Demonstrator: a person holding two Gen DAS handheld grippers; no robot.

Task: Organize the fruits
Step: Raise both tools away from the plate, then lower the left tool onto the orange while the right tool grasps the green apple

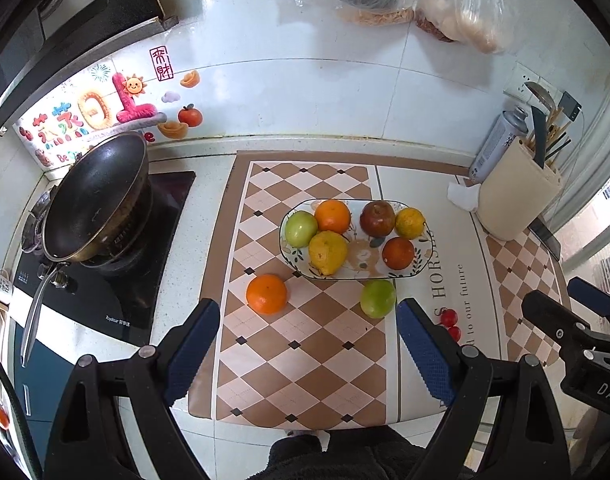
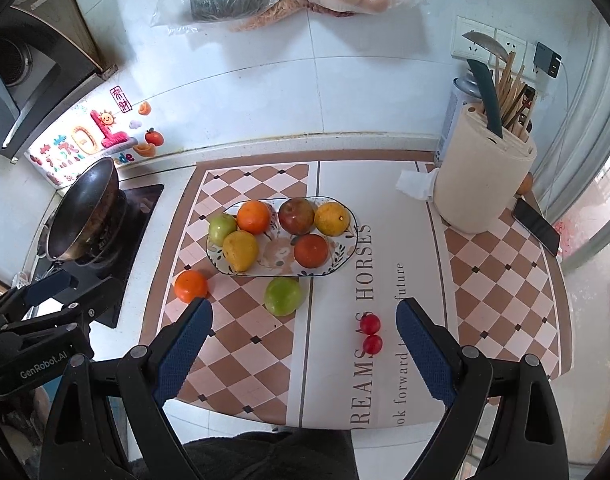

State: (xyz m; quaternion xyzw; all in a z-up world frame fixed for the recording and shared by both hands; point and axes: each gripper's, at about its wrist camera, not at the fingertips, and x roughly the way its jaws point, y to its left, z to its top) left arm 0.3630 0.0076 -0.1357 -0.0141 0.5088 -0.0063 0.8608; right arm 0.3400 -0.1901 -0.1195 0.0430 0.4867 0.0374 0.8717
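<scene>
An oval patterned plate (image 1: 419, 266) (image 2: 347, 254) on the checkered mat holds several fruits: oranges, a yellow pear, a green apple and a dark red apple. A loose orange (image 1: 266, 293) (image 2: 191, 286) and a loose green apple (image 1: 378, 298) (image 2: 283, 296) lie on the mat just in front of the plate. Two small red cherry tomatoes (image 1: 451, 323) (image 2: 371, 334) lie to the right. My left gripper (image 1: 307, 344) is open and empty, short of the loose fruits. My right gripper (image 2: 304, 344) is open and empty, near the tomatoes.
A black wok (image 1: 95, 200) (image 2: 83, 212) sits on the stove at left. A beige utensil holder (image 1: 517, 196) (image 2: 483, 184) with a knife stands at right, with a tissue and a spray can beside it. A phone (image 2: 536, 226) lies at the far right. Plastic bags hang on the wall.
</scene>
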